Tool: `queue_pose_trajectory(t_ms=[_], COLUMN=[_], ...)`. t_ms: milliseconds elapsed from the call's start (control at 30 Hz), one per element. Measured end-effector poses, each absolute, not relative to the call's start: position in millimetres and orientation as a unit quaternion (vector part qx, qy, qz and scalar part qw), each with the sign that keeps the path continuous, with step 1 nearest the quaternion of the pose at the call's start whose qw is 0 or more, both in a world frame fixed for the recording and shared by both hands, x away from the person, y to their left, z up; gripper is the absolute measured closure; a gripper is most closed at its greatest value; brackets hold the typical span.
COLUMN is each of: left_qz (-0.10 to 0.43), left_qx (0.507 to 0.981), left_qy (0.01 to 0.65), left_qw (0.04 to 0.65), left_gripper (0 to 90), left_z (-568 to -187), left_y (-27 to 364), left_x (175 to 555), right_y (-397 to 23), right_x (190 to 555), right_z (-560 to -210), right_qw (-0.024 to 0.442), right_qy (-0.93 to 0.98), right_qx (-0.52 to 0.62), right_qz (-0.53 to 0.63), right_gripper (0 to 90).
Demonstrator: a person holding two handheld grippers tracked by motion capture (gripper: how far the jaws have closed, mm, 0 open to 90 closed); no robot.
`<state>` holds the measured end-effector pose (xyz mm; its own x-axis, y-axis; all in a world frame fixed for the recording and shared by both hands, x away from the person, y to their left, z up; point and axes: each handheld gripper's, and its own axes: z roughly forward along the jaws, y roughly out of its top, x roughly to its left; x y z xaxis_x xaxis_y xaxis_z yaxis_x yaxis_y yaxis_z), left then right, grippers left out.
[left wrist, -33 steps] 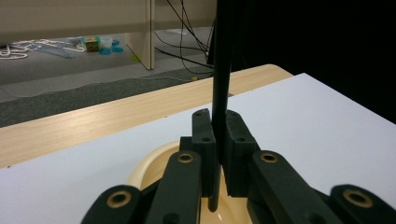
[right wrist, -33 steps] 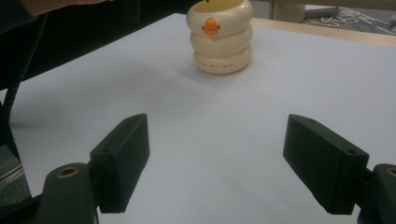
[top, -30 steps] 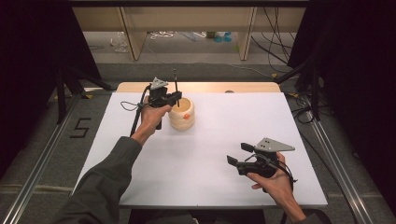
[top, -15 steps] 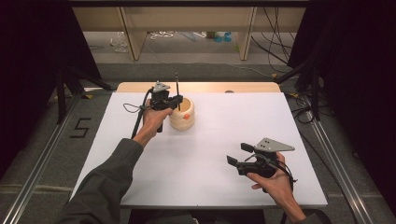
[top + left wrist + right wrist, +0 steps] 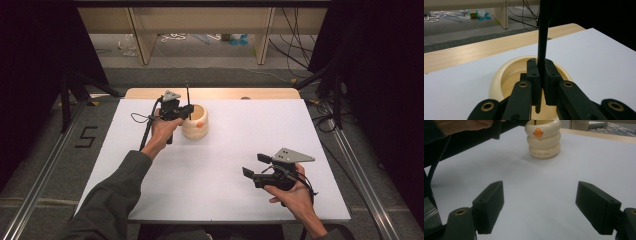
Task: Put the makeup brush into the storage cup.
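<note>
Thin black rod (image 5: 541,42) held upright over the mouth of the cream-coloured ringed plastic pot (image 5: 195,122), lower tip already down inside the rim, upper end standing well clear above. Pot marked with a small orange spot on its side, standing near the far edge of the white bench (image 5: 235,150), left of centre, just short of the pale wooden strip (image 5: 215,93) along that edge.

Left hand-held gripper (image 5: 539,72) clamped tight on the rod, jaws pressed to either side of it low on its length, directly above the pot's opening. Whether the tip touches the pot's bottom: cannot tell.

Judged as nearly done: rod brought to the pot and partly entered; left to do, apparently, lowering it the rest of the way, letting go and drawing the hand back.

Right hand-held gripper (image 5: 255,167) near the bench's near right corner, well apart from the pot, jaws spread wide with nothing between them, pointed toward the pot across bare white surface.
</note>
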<state>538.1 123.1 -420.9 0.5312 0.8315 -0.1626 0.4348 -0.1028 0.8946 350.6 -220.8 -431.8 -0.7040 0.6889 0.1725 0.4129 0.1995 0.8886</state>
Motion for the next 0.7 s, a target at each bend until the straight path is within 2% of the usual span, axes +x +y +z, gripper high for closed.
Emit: queue_pose_trajectory(t_ms=[700], left_qz=[0.192], left_qx=[0.721], left_qy=[0.445], left_qw=[0.495], left_gripper=[84.4], left_z=[-432], left_y=[122], left_x=[536], right_y=[-221], right_x=[352], right_z=[-433], right_qw=[0.145], right_qy=[0.763], right_qx=[0.355], right_qz=[0.520], right_gripper=[23.7])
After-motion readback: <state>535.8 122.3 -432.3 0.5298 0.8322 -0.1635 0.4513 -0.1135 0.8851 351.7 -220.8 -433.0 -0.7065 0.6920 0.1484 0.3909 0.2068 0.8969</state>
